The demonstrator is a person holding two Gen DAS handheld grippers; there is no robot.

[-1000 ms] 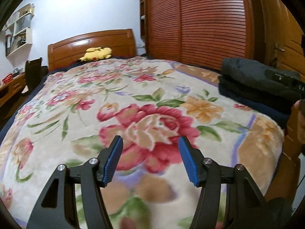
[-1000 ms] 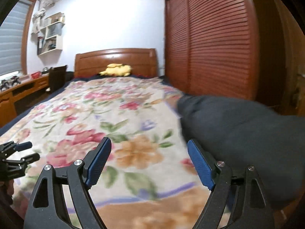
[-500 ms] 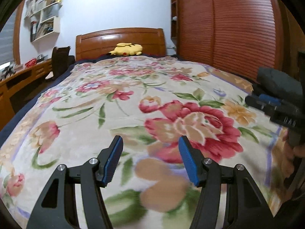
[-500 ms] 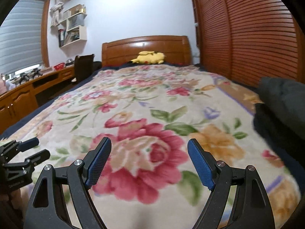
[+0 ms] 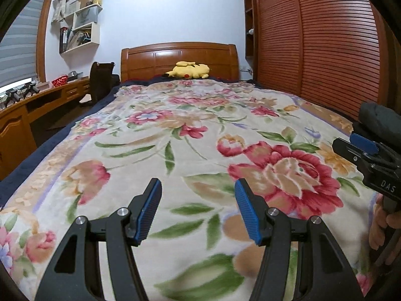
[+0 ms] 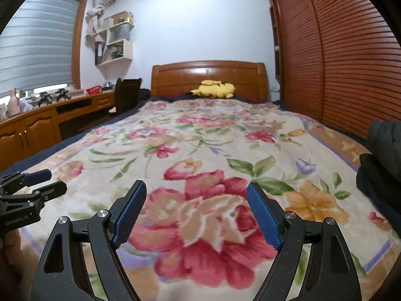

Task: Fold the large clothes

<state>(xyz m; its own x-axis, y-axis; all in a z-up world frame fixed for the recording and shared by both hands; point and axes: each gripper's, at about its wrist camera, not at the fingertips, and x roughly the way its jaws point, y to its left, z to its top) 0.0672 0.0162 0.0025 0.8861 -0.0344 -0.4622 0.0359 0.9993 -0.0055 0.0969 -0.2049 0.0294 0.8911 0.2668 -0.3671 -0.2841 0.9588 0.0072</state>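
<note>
**Over the foot of the bed: both grippers empty, dark clothes at the right edge**

Over the floral blanket [image 5: 190,135] you hold both grippers low, pointed up the bed toward the wooden headboard [image 5: 179,59]. Your left gripper [image 5: 198,209] has its blue-padded fingers [image 5: 148,210] spread wide with nothing between them — only blanket shows in the gap. Your right gripper [image 6: 196,212] is the same: fingers [image 6: 130,210] well apart, nothing held.

The dark clothes [image 6: 383,158] lie bunched at the right edge of the bed, beside the slatted wardrobe doors [image 6: 345,57]. They sit to the right of your right gripper and apart from its fingers. In the left wrist view the same clothes show just behind your right gripper's fingertips; whether they touch there you cannot tell.

Each gripper shows in the other's view — the left one at the left border of the right wrist view, the right one at the right border of the left wrist view, with your hand [image 5: 383,228] wrapped on its grip.

A yellow plush toy [image 5: 188,70] rests against the headboard. A wooden desk [image 6: 37,125] runs along the left wall, with a dark chair [image 6: 127,95] beside the bed.
</note>
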